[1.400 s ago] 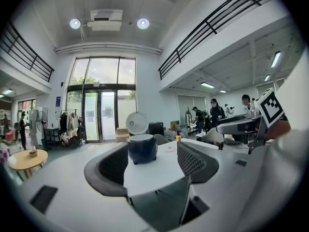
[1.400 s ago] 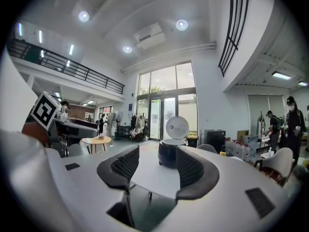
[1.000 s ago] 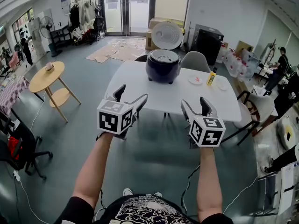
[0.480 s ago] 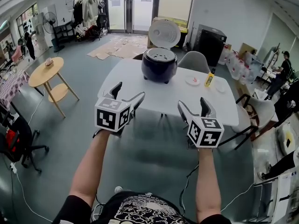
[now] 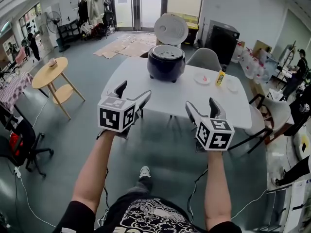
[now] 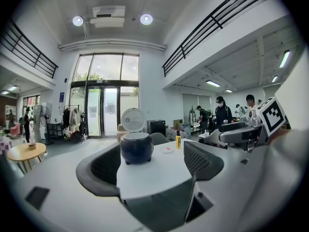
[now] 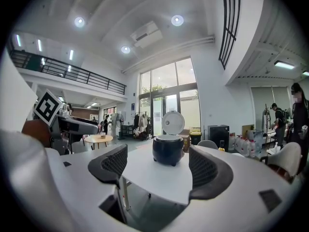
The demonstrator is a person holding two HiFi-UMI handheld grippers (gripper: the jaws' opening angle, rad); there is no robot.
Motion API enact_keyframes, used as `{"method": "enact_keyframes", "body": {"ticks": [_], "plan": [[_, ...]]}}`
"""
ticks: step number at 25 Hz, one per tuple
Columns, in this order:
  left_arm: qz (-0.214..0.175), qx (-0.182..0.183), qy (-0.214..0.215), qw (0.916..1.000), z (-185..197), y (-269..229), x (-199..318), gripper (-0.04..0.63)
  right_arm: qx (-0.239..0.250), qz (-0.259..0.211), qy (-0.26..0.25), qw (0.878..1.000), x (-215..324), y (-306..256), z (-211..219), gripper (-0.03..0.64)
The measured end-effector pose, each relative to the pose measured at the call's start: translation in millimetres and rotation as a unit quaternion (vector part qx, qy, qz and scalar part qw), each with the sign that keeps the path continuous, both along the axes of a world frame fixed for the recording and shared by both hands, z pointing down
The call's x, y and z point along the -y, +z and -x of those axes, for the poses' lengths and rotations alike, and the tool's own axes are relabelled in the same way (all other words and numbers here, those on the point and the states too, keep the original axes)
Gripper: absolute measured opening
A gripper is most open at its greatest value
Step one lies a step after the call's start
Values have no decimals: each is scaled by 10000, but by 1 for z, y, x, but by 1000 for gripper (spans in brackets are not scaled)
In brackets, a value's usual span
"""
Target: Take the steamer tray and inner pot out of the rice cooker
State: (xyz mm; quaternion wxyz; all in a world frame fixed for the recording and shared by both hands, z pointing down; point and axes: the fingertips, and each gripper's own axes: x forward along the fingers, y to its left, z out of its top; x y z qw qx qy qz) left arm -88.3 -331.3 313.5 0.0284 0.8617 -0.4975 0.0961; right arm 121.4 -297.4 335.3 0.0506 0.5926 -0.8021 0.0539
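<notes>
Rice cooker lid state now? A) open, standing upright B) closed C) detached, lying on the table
A: the white lid stands upright behind the dark body of the rice cooker, leaving the perforated steamer tray exposed on top.

Rice cooker (image 5: 166, 68) body: dark navy, glossy, looks plastic. Lid (image 5: 171, 29): white, smooth plastic. Steamer tray (image 5: 166, 53) in cooker top: pale, matt, perforated, matl unclear. Table (image 5: 146, 92) top: white, smooth, semi-matt. Left gripper (image 5: 135, 89): smooth white plastic shell; pads (image 6: 202, 159) dark w/ fine grid texture, rubbery look. Round side table (image 5: 43, 80): light wood. Floor (image 5: 160, 144): grey-green, glossy, reflective. Flat cardboard (image 5: 127, 46): brown, matt. Shirt (image 5: 146, 221): printed cloth.
</notes>
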Motion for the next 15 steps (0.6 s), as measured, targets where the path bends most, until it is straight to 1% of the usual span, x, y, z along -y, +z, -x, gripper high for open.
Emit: {"method": "enact_keyframes", "body": {"ticks": [15], "plan": [[57, -71, 26, 10000, -5, 5, 2, 399, -228, 39, -63, 9997, 4, -1, -4, 394]]}}
